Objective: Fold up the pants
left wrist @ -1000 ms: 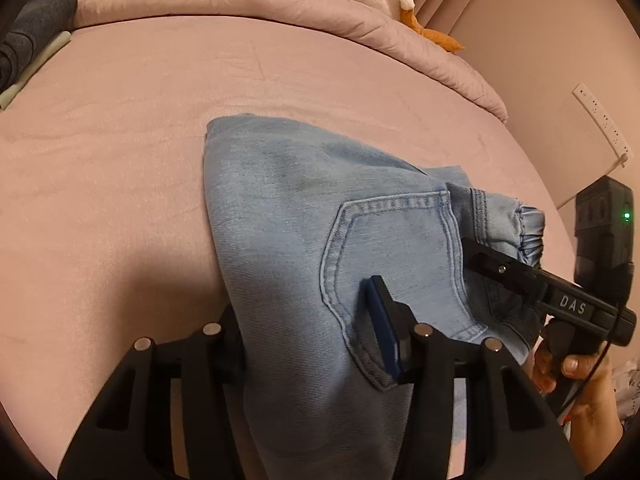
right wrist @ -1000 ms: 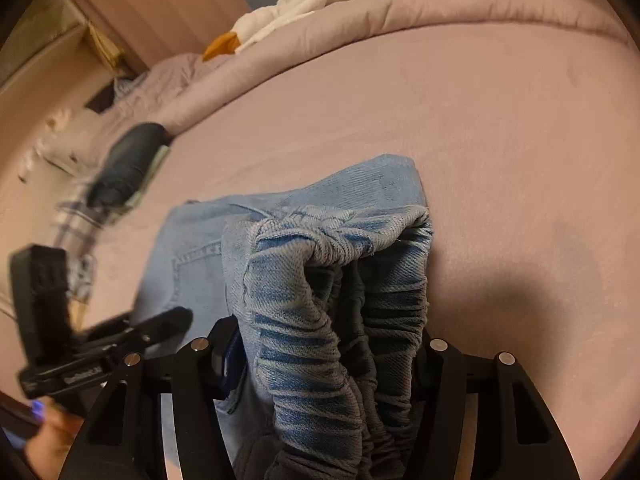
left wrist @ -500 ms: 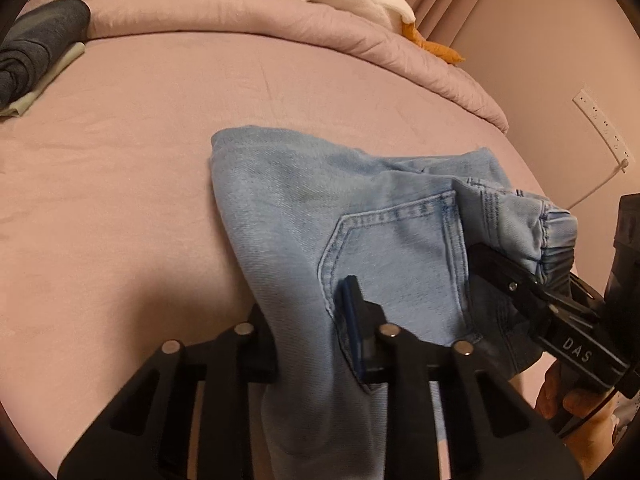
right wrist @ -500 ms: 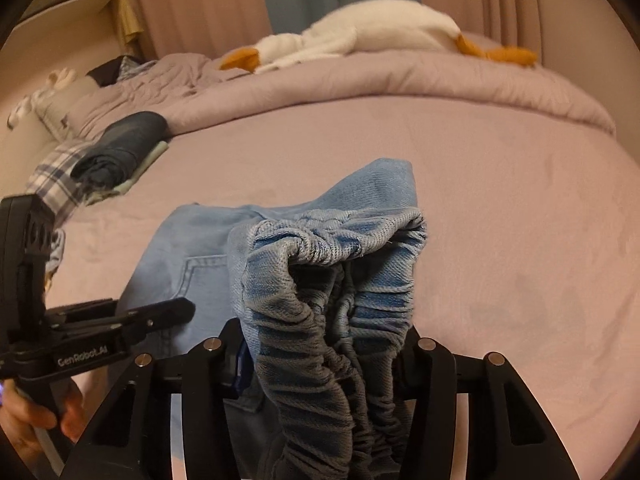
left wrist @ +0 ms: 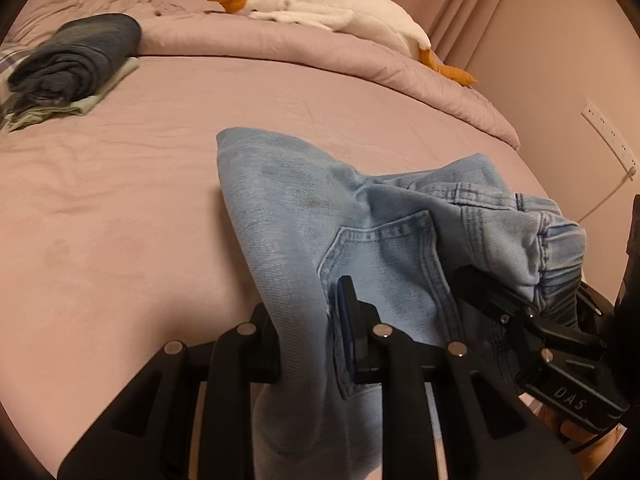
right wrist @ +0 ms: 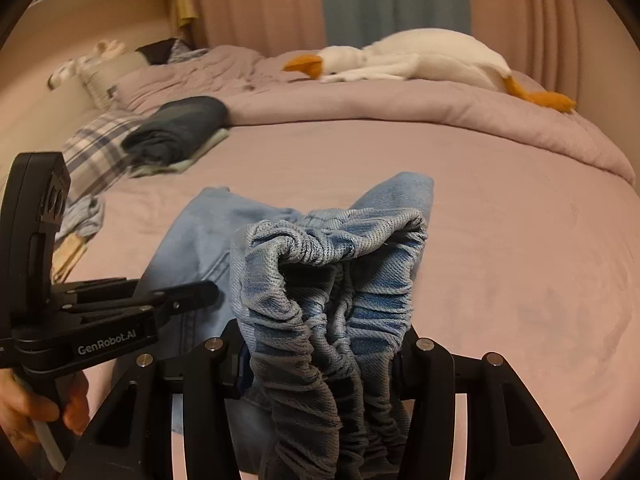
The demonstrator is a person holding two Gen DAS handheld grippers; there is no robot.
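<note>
Light blue denim pants [left wrist: 304, 216] lie partly folded on the pink bed [left wrist: 120, 200], their far fold resting on the sheet. My left gripper [left wrist: 308, 328] is shut on the pants' left edge beside the back pocket [left wrist: 380, 264] and lifts it. My right gripper [right wrist: 320, 356] is shut on the bunched elastic waistband [right wrist: 332, 280] and holds it up. The right gripper shows at the right of the left wrist view [left wrist: 520, 316]. The left gripper shows at the left of the right wrist view [right wrist: 176, 296].
A rolled dark garment [left wrist: 76, 56] on a pale green cloth lies at the bed's far left. A white plush goose [left wrist: 332, 8] lies on the rolled duvet [left wrist: 320, 60] at the back. A plaid cloth [right wrist: 96, 148] lies left. A wall with a power strip [left wrist: 608, 136] is right.
Both grippers have lifted the near end of the pants and tilted up, so more of the far bed shows. The waistband side has risen and bunched toward the pocket.
</note>
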